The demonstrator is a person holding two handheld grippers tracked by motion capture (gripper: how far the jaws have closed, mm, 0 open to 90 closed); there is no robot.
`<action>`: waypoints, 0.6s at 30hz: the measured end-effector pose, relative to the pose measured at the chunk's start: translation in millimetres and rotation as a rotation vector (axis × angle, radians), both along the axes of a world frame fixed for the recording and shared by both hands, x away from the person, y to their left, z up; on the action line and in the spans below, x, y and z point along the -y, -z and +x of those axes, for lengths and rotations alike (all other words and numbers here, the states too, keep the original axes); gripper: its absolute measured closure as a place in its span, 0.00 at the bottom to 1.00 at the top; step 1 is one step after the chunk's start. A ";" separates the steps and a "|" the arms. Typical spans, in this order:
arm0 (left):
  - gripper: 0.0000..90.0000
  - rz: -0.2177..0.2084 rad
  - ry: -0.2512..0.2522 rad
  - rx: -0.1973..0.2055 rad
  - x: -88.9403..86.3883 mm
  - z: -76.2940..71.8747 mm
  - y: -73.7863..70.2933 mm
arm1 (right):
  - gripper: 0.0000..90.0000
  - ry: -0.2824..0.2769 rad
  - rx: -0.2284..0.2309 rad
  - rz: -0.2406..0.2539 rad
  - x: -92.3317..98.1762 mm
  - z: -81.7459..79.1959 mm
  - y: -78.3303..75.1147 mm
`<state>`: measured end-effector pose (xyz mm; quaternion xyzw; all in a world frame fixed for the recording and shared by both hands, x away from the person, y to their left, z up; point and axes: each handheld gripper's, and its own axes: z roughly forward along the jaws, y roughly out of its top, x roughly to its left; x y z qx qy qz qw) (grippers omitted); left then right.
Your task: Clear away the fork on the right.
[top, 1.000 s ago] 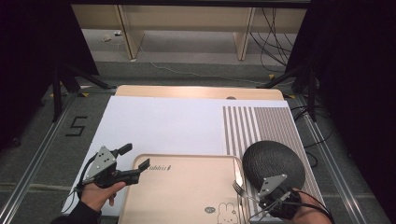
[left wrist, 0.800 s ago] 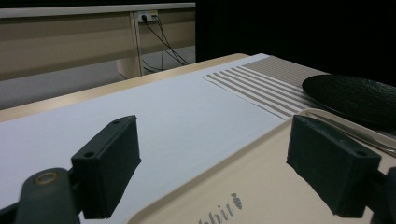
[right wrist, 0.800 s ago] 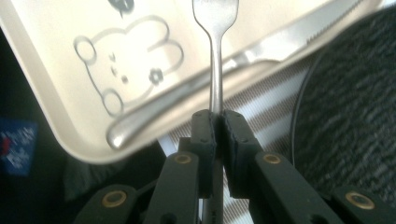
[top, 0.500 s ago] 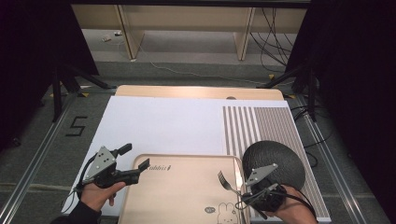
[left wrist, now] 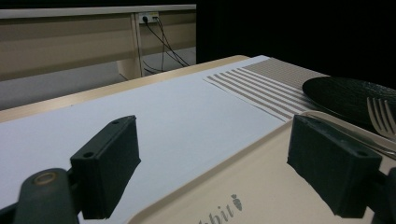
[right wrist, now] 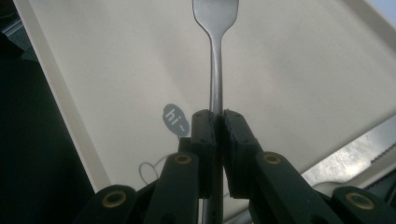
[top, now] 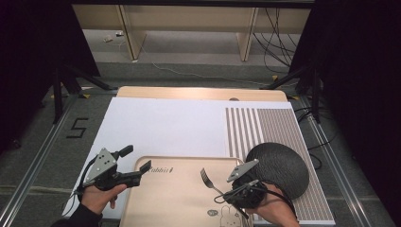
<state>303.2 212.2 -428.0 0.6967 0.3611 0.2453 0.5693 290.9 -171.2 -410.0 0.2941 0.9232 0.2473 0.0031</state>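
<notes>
Right gripper (right wrist: 215,122): jaws clamped on the fork (right wrist: 215,56), taken on the handle with the neck and tines left free ahead of the pads. In the high view the right gripper (top: 231,194) is seen over the tray (top: 156,208), toward its right edge, and the fork (top: 208,180) is held above the tray's face with tines pointed toward the far edge. Whether the fork touches the tray cannot be told.

Fork handling, judged: stiff polished metal, light, thin and narrow at the handle, so slippery between flat pads. Rotation about the grip is the likely fault if the tines are knocked. A hold near mid-handle is preferred; the neck is too narrow for a steady grip.

Left gripper (top: 136,168): jaws spread wide, nothing between them, poised at the tray's near-left corner; in the left gripper view one jaw is over the white sheet (left wrist: 154,112), the other over the tray (left wrist: 243,186).

Tray: beige, smooth, matte, rectangular, low raised rim, printed lettering and a small cartoon figure.

Beyond it: a black round plate (top: 279,166), ribbed texture, set just off the tray's right edge on a striped woven mat (top: 265,125) at the table's right side. A serrated metal blade edge (right wrist: 350,154) is seen at the lower right of the right gripper view.
</notes>
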 end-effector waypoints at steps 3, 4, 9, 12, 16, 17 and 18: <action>0.18 -0.001 -0.001 0.000 0.0 0.2 0.0 | 0.94 -0.003 -0.008 0.004 -5.8 0.0 1.5; 0.18 -0.003 -0.002 0.000 -0.1 0.2 0.0 | 0.94 -0.005 -0.010 0.002 -7.6 -0.1 2.4; 0.18 -0.002 -0.001 0.002 -0.6 0.2 -0.3 | 0.94 -0.012 -0.031 -0.004 -16.2 -1.8 8.9; 0.18 -0.002 -0.002 0.002 -0.5 0.0 -0.3 | 0.94 -0.012 -0.045 -0.006 -20.8 -3.6 11.4; 0.18 -0.002 -0.002 0.001 -0.3 0.0 -0.3 | 0.94 -0.010 -0.057 -0.019 -24.1 -4.2 15.1; 0.18 -0.001 -0.002 0.002 -0.4 0.1 -0.3 | 0.94 -0.004 -0.062 -0.025 -24.6 -4.2 16.0; 0.18 -0.002 -0.002 0.001 -0.3 0.1 -0.2 | 0.94 -0.002 -0.067 -0.027 -24.7 -3.8 17.3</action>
